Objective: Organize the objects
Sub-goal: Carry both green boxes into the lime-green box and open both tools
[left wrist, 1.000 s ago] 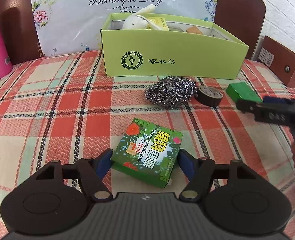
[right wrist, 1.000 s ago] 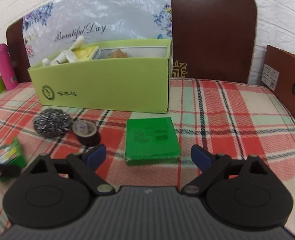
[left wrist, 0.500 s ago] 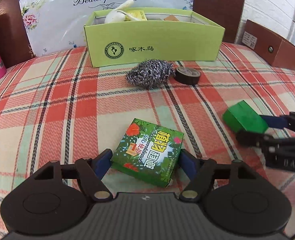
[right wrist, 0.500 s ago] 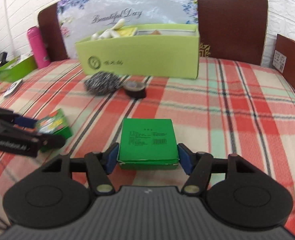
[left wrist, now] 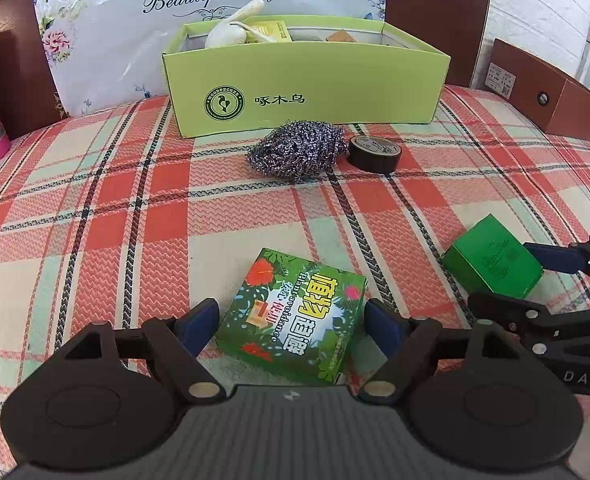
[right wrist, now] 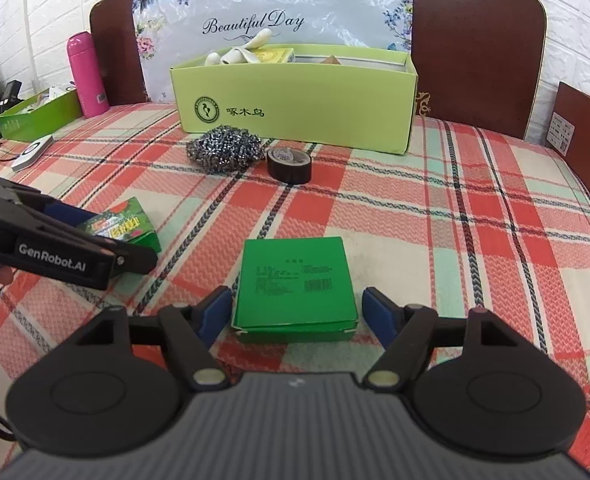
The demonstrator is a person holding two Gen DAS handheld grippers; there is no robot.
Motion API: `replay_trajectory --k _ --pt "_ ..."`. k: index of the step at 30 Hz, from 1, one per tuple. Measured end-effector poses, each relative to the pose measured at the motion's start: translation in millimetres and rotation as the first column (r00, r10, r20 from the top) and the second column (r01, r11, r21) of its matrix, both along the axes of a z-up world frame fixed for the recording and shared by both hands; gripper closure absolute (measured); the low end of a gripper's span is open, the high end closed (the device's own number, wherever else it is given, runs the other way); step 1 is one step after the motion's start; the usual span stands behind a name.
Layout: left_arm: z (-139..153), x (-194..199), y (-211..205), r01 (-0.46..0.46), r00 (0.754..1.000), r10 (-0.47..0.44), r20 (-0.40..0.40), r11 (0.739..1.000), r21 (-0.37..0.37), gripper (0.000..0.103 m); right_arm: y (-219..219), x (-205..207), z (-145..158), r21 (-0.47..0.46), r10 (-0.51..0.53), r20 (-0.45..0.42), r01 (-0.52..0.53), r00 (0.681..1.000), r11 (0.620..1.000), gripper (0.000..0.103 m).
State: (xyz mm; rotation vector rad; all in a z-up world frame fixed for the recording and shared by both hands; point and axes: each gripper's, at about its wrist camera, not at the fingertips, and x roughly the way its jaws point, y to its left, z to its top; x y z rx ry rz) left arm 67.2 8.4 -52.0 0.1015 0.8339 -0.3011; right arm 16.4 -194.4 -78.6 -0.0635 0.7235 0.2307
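Leaf-print box (left wrist: 293, 316): flat on the plaid tablecloth (left wrist: 115, 208), between the spread jaws of the left gripper (left wrist: 291, 322); small gaps at both pads. Plain green box (right wrist: 295, 284): on the cloth, between the right gripper (right wrist: 297, 308) jaws, likewise parted and not touching. Beyond: steel scourer (left wrist: 297, 154), tape roll (left wrist: 375, 154), lime storage box (left wrist: 303, 98).

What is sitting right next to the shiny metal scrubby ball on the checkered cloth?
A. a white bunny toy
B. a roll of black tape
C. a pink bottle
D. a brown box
B: the roll of black tape lies on the cloth just beside the metal scrubber, in front of the light green box; the right wrist view shows the same pair side by side.
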Motion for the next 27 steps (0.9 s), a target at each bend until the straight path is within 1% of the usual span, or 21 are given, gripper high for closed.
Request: replay_trajectory --k 3,5,6,9,11,13,16,19,23,27 --pt "-0.5 2.1 3.6 -0.009 1.0 0.009 -0.001 1.0 -0.013 0.022 0.2 1.8 -0.6 0.002 -0.004 0.003 0.004 1.0 1.0 0.032" --pt "0.4 2.7 4.6 -0.02 1.0 0.02 0.0 1.0 -0.016 0.028 1.0 4.2 -2.3 0.002 -0.004 -0.002 0.004 1.0 1.0 0.036" --pt "1.1 2.6 5.0 -0.025 1.0 0.025 0.001 1.0 -0.018 0.029 1.2 5.0 -2.8 0.004 -0.001 -0.004 0.001 1.0 1.0 0.041" --pt "3.3 2.3 7.6 -0.033 0.999 0.033 0.0 0.999 -0.035 0.034 3.2 4.2 -0.1 0.001 0.009 -0.004 -0.009 1.0 1.0 0.042" --pt "7.9 0.8 10.3 -0.038 0.999 0.039 0.004 0.997 -0.059 0.035 1.7 4.1 4.1 0.031 0.024 -0.006 -0.024 1.0 0.999 0.042" --pt "16.3 -0.9 11.7 -0.033 0.999 0.035 0.02 0.996 -0.082 0.036 1.5 3.6 11.5 0.045 0.03 0.01 -0.03 1.0 0.999 0.042" --pt "36.7 -0.6 10.2 -0.007 0.998 0.015 0.067 0.993 -0.115 0.036 0.2 6.4 29.7 0.047 0.038 0.065 -0.041 0.997 0.998 0.042" --pt "60.8 4.2 6.4 0.019 0.991 0.0 0.131 0.989 -0.146 0.036 -2.0 13.8 51.2 0.043 0.044 0.134 -0.05 0.99 0.998 0.042" --pt "94.7 17.7 -2.7 0.054 0.977 -0.013 0.215 0.982 -0.183 0.036 -4.7 30.7 78.8 0.016 0.046 0.224 -0.051 0.974 0.999 0.042" --pt "124.1 35.7 -15.8 0.088 0.956 -0.027 0.292 0.976 -0.197 0.036 -9.1 52.7 102.5 -0.01 0.044 0.304 -0.042 0.952 0.999 0.042"
